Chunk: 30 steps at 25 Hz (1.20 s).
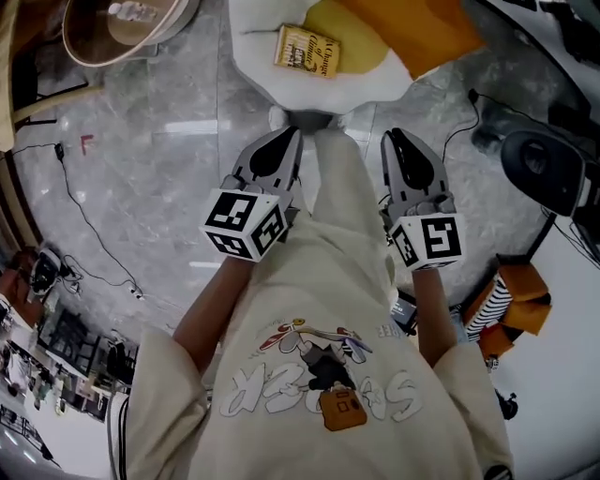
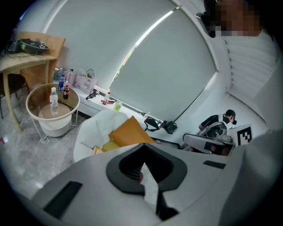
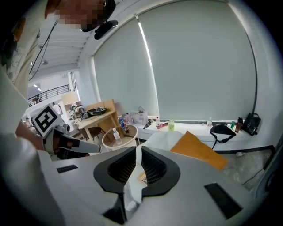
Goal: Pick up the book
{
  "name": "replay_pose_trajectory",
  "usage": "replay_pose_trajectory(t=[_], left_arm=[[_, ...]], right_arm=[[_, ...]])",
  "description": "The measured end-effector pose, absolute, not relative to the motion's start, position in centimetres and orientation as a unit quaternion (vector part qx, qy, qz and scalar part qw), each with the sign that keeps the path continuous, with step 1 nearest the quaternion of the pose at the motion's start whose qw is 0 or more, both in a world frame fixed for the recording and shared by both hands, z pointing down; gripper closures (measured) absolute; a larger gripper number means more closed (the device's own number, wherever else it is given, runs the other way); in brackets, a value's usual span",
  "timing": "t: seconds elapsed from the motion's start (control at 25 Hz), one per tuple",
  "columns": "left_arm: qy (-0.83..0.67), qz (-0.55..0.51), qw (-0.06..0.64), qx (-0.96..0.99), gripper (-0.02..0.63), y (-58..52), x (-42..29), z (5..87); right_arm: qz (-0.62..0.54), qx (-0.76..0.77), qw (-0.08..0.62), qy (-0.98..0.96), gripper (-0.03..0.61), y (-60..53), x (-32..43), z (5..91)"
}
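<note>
The book (image 1: 307,49), with a yellow cover, lies flat on the seat of a white armchair (image 1: 272,80), beside a yellow and an orange cushion (image 1: 412,28). Both grippers hang in front of my body, well short of the chair and pointing toward it. My left gripper (image 1: 287,139) is shut with nothing in it. My right gripper (image 1: 397,139) also looks shut and holds nothing. In the left gripper view a corner of the book (image 2: 96,150) shows just over the gripper (image 2: 142,152). The right gripper (image 3: 137,151) points at the chair too.
A round side table (image 1: 122,23) with bottles (image 2: 54,100) stands left of the armchair. A thin cable (image 1: 94,234) runs across the marble floor at the left. Black equipment (image 1: 548,169) sits at the right. A wooden desk (image 2: 31,50) stands far left, and a person (image 2: 219,121) is at the back right.
</note>
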<state>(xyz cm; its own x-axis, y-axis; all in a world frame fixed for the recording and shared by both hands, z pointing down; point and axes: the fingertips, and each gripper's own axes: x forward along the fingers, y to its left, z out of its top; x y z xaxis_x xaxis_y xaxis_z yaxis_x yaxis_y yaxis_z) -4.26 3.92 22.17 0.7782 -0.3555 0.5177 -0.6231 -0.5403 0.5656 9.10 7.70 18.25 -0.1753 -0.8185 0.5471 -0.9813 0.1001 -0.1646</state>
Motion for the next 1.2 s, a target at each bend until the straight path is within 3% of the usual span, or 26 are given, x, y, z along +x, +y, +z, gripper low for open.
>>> replay_pose_trajectory(t=[0.6, 1.2], left_arm=[[-0.421, 0.191, 0.410, 0.786, 0.606, 1.8, -0.4, 34.1], [-0.470, 0.161, 0.485, 0.720, 0.603, 1.4, -1.5, 46.2]], right_arm=[[0.264, 0.467, 0.184, -0.823, 0.524, 3.0, 10.9, 29.1], [0.258, 0.382, 0.237, -0.855, 0.523, 1.0, 8.8, 39.7]])
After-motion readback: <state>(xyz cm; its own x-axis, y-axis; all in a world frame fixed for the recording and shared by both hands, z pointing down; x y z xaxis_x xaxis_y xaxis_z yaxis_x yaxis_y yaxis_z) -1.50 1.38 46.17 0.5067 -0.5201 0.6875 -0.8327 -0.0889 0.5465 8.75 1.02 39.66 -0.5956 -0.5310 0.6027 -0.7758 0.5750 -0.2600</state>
